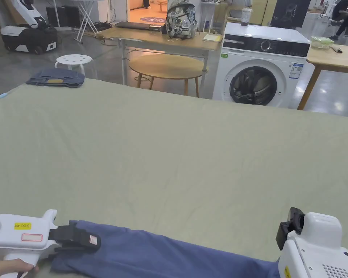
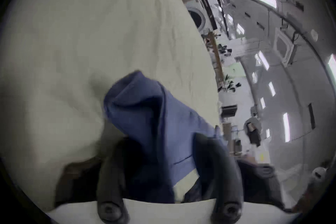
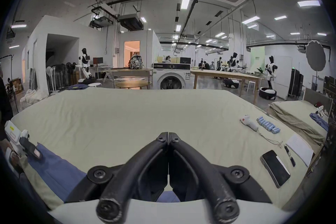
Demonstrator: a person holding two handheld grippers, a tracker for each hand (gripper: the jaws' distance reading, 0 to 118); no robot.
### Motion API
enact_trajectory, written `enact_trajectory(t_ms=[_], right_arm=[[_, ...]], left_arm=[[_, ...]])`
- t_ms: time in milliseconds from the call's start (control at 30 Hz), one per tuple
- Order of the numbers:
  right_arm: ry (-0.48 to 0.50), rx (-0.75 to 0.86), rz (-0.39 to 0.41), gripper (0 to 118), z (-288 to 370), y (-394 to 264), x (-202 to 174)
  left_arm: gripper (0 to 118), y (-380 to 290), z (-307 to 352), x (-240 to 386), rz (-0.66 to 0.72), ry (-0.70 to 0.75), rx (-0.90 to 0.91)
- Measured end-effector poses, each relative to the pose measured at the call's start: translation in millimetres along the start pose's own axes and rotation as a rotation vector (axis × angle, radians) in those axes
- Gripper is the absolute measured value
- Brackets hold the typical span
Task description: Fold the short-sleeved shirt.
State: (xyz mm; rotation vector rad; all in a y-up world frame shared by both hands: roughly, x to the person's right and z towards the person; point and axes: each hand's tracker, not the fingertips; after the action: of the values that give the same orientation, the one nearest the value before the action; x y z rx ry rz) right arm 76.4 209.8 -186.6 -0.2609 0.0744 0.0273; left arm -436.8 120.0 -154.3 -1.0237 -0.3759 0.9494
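A blue short-sleeved shirt lies bunched in a long strip along the near edge of the pale green bed. At the shirt's left end, my left gripper is rolled on its side. In the left gripper view, my left gripper has its jaws apart, and a raised fold of the shirt lies between them. My right gripper is shut with nothing between its tips. It hovers over the shirt's right end, and its white body sits at the bottom right.
Folded dark blue jeans lie on the bed's far left corner. On the bed's right side are a phone, a pen, a paper sheet, a row of blue cylinders and a white handheld device. Beyond the bed stand a washing machine and a round table.
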Motion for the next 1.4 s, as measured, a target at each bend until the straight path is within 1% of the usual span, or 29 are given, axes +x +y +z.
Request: enact_trajectory(t_ms=[33,67,100,133,167,233,267,400,467,500,633,667,733,767,867,967,1133,1167,1200,1333,1367,1400], right_arm=[[0.001,-0.002,-0.002,0,-0.4,-0.2,0.1],[0.001,-0.003,-0.003,0,-0.8,-0.3,-0.1],[0.002,-0.005,-0.002,0,-0.5,-0.3,0.2],[0.003,-0.007,-0.001,0,-0.6,-0.3,0.2],[0.004,-0.008,0.001,0,-0.8,-0.3,0.0],[0.008,-0.010,0.006,0,0.0,0.3,-0.3],[0.008,-0.011,0.007,0,-0.1,0.5,-0.4],[0.011,-0.009,0.010,0,-0.5,1.7,-0.3],[0.012,-0.004,0.006,0,-0.6,2.4,-0.5],[0.012,0.002,0.004,0,-0.1,2.7,-0.3],[0.016,0.009,0.005,0,-1.2,3.9,-1.1],[0.018,0.009,0.004,0,-1.5,3.9,-1.3],[0.023,0.008,0.003,0,-2.6,4.2,-2.0],[0.024,0.010,0.004,0,-3.1,4.0,-2.1],[0.027,0.022,0.006,0,-3.8,3.9,-3.6],[0.023,0.040,0.006,0,-3.6,3.8,-4.5],[0.021,0.039,0.008,0,-5.8,4.1,-4.2],[0.020,0.038,0.009,0,-6.2,3.9,-3.7],[0.019,0.037,0.010,0,-6.3,3.6,-3.1],[0.015,0.031,0.006,0,-4.6,1.5,-0.3],[0.012,0.028,0.007,0,-4.4,0.8,0.4],[0.011,0.025,0.008,0,-4.2,0.1,1.4]], left_arm=[[7,-5.0,-6.3,6.5,-0.031,0.079,-0.005],[6,-9.3,-7.6,7.9,-0.036,0.101,0.012],[5,-11.8,-3.8,9.2,-0.005,0.037,0.030],[4,-5.5,-1.1,0.3,0.018,0.034,0.058],[3,-7.7,-0.5,4.5,0.021,0.051,0.063],[2,-14.7,1.2,17.3,-0.005,0.081,0.076],[2,7.1,9.8,-0.5,-0.032,0.091,0.086],[2,14.9,28.3,12.5,-0.065,0.103,0.109],[2,17.8,42.2,22.1,-0.126,0.118,0.145],[2,20.3,49.4,26.4,-0.156,0.153,0.154],[2,24.2,79.6,40.7,-0.206,0.267,0.206],[2,16.3,82.8,51.5,-0.222,0.299,0.219],[2,18.6,94.2,58.6,-0.234,0.380,0.242],[2,19.7,98.6,61.0,-0.230,0.395,0.252],[2,12.6,99.6,77.7,-0.222,0.380,0.250],[2,-7.0,88.1,113.3,-0.201,0.268,0.228],[2,-25.4,53.0,158.6,-0.228,0.117,0.154],[2,-27.9,43.2,166.7,-0.233,0.105,0.139],[2,-7.6,43.7,156.0,-0.247,0.097,0.114],[2,-22.1,-10.0,186.2,-0.306,0.081,0.037],[2,-23.6,-24.0,189.7,-0.338,0.098,0.031],[2,-25.3,-39.7,194.0,-0.340,0.107,0.004]])
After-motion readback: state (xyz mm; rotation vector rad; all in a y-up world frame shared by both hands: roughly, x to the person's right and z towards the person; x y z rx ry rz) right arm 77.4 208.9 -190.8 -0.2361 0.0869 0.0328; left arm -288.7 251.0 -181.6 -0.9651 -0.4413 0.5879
